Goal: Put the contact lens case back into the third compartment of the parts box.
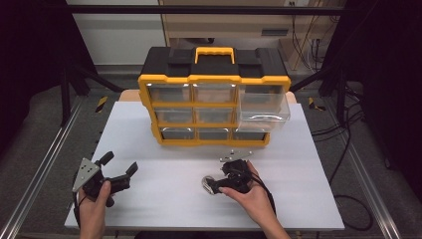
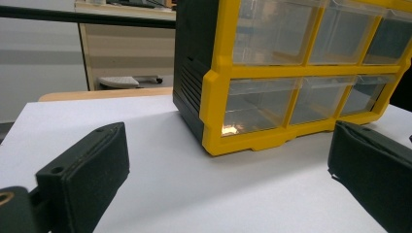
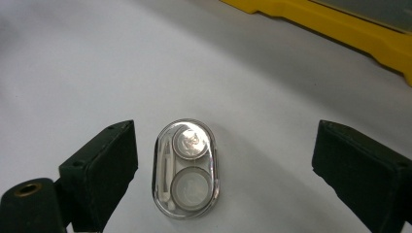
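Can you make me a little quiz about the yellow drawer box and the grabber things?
1. True or false: the right gripper is squeezing the clear oval case.
2. Which drawer of the yellow organizer is pulled out? A top left, B top right, C bottom middle.
3. Fill in: the left gripper has its jaws ____.

Key: 1 false, its jaws are open with the case lying between them on the white table. 2 B, the open drawer. 3 open.

Both grippers black: left gripper [image 1: 119, 169] has grey triangular plate; right gripper [image 1: 213, 185] also grey-plated; thick black jaw pads, brass-coloured screw holes
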